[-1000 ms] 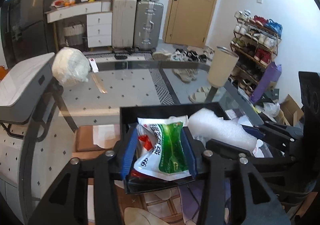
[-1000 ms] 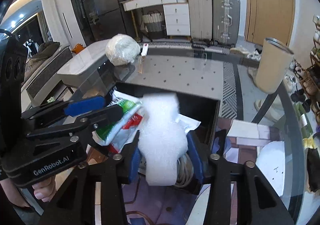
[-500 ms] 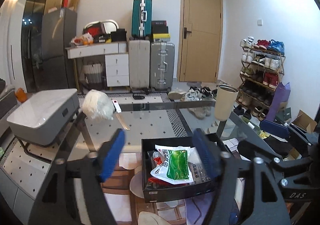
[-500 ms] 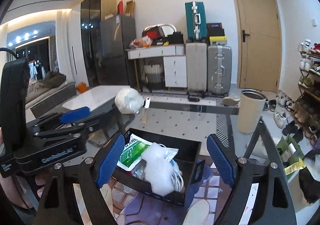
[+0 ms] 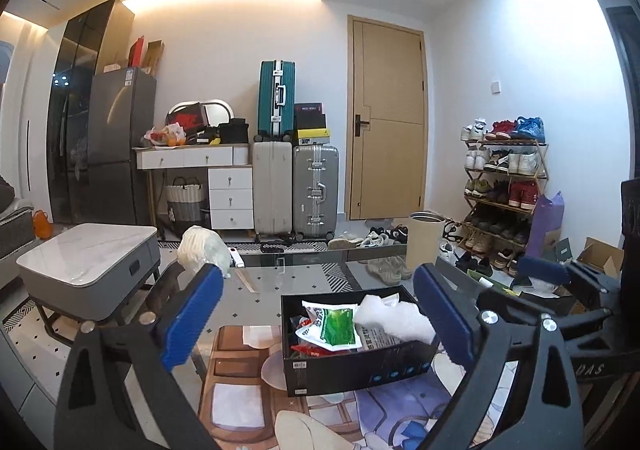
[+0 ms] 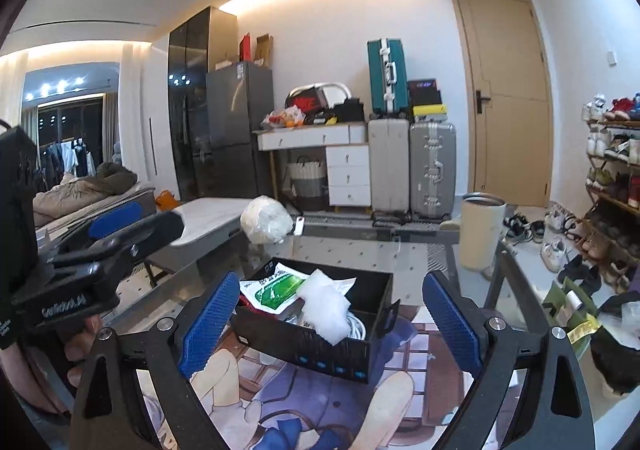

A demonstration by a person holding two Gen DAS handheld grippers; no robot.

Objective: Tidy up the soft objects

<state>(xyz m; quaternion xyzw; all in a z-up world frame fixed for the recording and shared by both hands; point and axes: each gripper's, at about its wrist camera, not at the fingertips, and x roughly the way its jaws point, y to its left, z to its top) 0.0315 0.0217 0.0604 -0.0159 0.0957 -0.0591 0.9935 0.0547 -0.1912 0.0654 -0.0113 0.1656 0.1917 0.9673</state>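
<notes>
A black box [image 5: 360, 372] [image 6: 312, 350] stands on the glass table. In it lie a green and white packet [image 5: 332, 326] [image 6: 276, 288] and a white bubble-wrap piece [image 5: 394, 316] [image 6: 324, 308]. My left gripper [image 5: 320, 324] is open and empty, raised and pulled back from the box. My right gripper [image 6: 328, 324] is open and empty, likewise above and behind the box. A white bagged bundle [image 5: 204, 252] [image 6: 266, 220] sits at the table's far left.
A beige cylinder bin [image 5: 426, 240] [image 6: 480, 236] stands at the table's far right edge. A grey side table [image 5: 88, 270] is to the left. A shoe rack [image 5: 504, 190], suitcases [image 5: 296, 190] and a door stand behind. The right gripper's body [image 5: 560, 306] shows at right.
Both grippers let go of the packet and the bubble wrap, which now lie in the box. Both opened wide, rose and drew back from the box.
</notes>
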